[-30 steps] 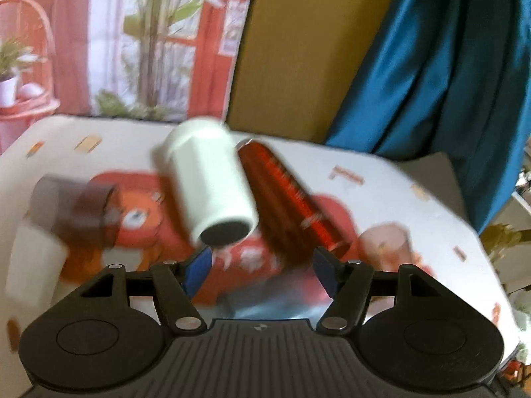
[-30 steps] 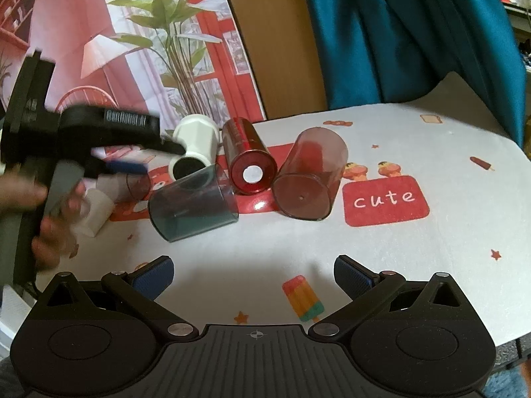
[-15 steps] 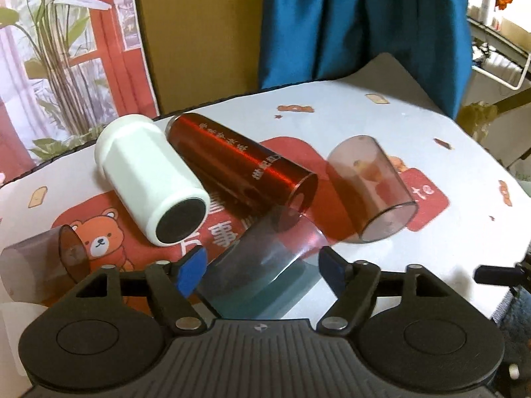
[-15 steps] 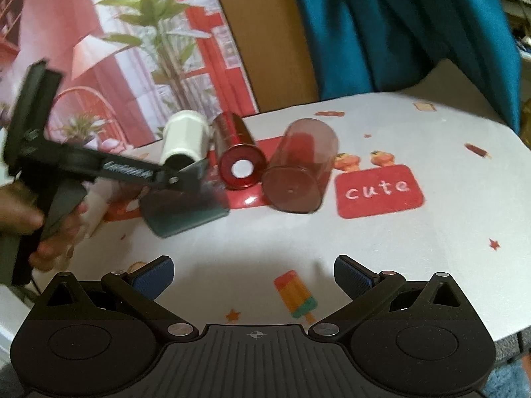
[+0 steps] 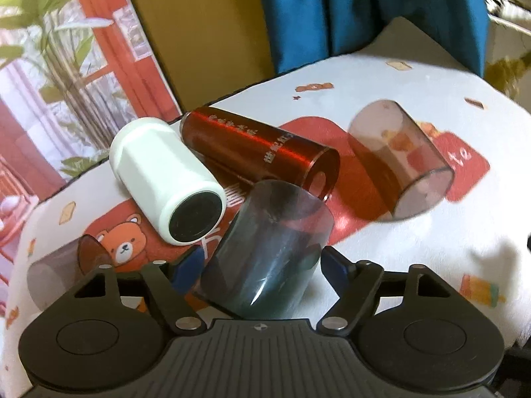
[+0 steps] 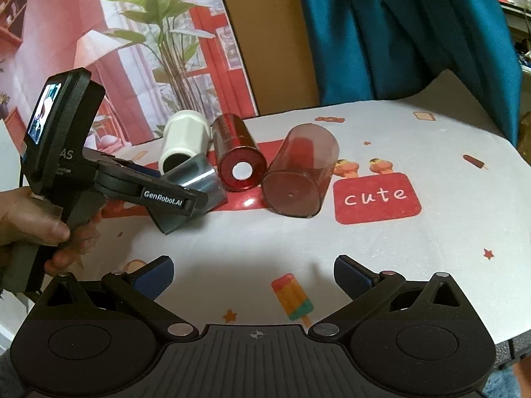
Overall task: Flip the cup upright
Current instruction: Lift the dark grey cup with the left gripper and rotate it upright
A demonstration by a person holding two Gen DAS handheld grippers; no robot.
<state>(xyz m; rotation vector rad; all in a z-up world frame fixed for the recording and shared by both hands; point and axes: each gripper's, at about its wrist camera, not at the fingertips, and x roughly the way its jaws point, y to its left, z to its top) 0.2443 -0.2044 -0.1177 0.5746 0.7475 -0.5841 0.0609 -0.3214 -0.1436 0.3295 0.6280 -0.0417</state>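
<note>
The left tongs (image 5: pixel 257 265) straddle the smoky grey cup (image 5: pixel 265 252), which lies on its side on the tabletop (image 6: pixel 398 248) with its body between the two blue pads; whether the pads actually press its wall cannot be told, though the gap between them looks only just as wide as the cup. From the right wrist view the same grey cup (image 6: pixel 194 187) sits low at the left, partly hidden behind the left tongs' black body. Just beyond it lie a white cup (image 5: pixel 166 179) and a dark red metal tumbler (image 5: pixel 262 152), side by side and touching, both tipped over. Further right a translucent red cup (image 6: pixel 300 172) also rests on its side near the "cute" patch (image 6: pixel 376 197). The right tongs (image 6: pixel 254 275) hang wide apart over the near edge, holding nothing.
</note>
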